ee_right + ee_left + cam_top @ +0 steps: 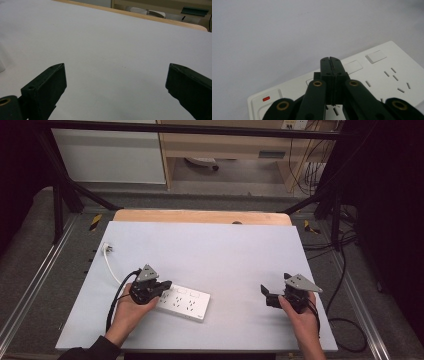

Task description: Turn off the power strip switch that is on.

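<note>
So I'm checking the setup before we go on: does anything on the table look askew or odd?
Only small things: the white power strip lies at a slant to the table's edges, and its plug lies unplugged near the far left. The left hand-held gripper, shut, is over the strip. Nothing looks damaged.

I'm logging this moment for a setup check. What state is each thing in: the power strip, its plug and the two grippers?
power strip: flat on the table, sockets up and empty; switch shows red.
plug: unplugged, lying on the table.
left gripper: jaws shut, empty, over the power strip.
right gripper: jaws wide open, empty.
</note>
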